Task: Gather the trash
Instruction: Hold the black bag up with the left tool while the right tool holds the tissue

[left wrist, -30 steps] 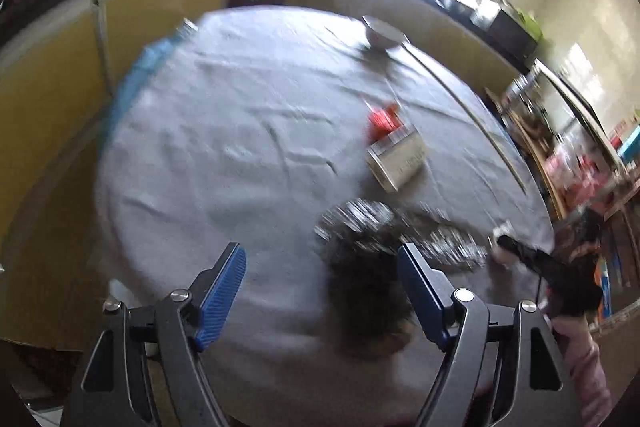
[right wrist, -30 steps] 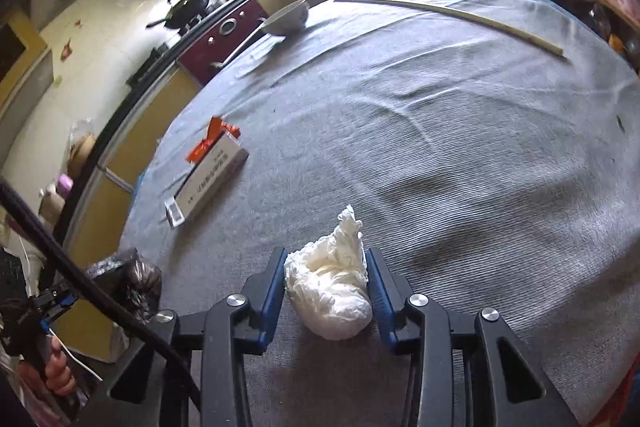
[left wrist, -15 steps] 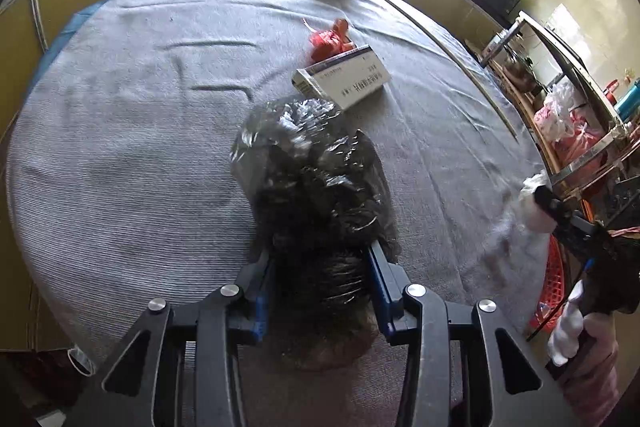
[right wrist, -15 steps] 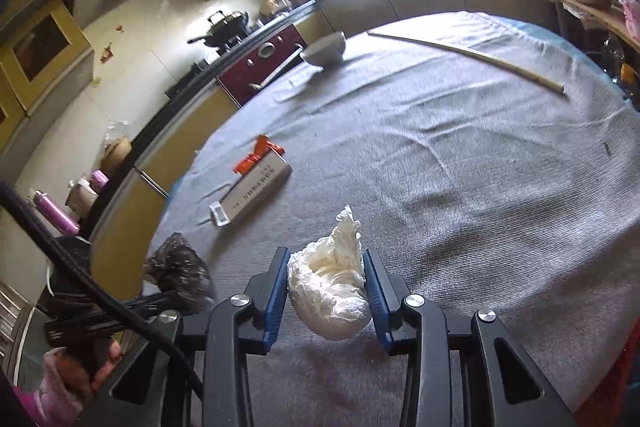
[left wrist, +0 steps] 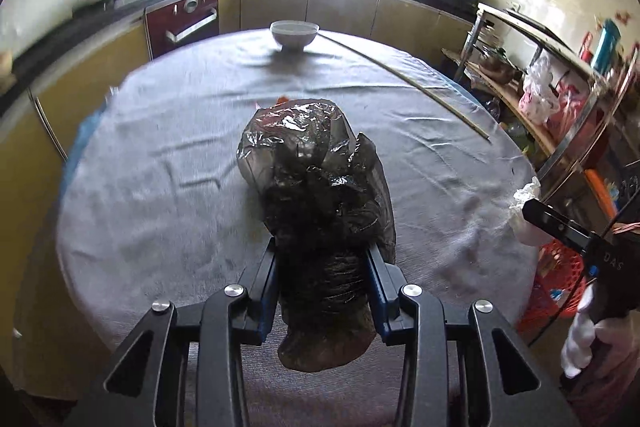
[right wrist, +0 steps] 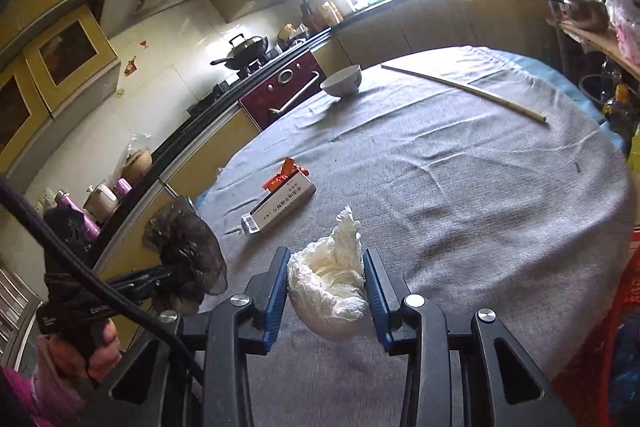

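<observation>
Left gripper [left wrist: 322, 259] now clamped on the black plastic bag [left wrist: 316, 187], a moment ago spread around it. Right gripper [right wrist: 326, 281] pinching the white tissue wad [right wrist: 332, 279]. Both lifted above the worktop [right wrist: 480, 187]; small box [right wrist: 280, 205] remaining to collect.

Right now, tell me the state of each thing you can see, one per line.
Left tongs: shut on the black plastic bag.
Right tongs: shut on the white tissue wad.
Bowl: upright on the table.
Box: lying flat.
Stick: lying flat.
</observation>
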Available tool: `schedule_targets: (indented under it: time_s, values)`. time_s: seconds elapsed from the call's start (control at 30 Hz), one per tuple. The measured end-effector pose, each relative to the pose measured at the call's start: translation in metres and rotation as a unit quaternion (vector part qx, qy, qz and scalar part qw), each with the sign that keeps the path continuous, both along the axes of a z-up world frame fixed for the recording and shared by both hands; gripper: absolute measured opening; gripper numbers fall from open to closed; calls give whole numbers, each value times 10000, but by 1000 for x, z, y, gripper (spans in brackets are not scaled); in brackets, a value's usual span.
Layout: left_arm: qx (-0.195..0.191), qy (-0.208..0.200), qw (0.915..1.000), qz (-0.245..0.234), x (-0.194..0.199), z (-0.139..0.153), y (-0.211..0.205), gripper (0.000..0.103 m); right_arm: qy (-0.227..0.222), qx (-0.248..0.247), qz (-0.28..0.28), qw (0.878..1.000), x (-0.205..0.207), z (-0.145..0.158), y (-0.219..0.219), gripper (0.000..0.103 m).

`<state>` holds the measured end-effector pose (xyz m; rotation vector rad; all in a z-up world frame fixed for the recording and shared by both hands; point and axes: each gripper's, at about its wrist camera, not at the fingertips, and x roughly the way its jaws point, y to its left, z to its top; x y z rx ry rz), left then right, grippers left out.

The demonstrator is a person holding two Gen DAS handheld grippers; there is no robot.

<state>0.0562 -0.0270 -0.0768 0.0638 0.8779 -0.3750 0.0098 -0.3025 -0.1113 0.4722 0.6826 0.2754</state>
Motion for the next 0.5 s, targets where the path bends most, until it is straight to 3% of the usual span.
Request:
schedule_targets:
  time_s: [0.2,0.5]
  values:
    - [514,-500,9974,-75,-20,20,-25,40,-153,-14,-165,9997,-30,12,-13,39]
    - [848,-944,9915,-298,-48,40,-59,40,-432,-3,-460,9980,-80,27,-33,39]
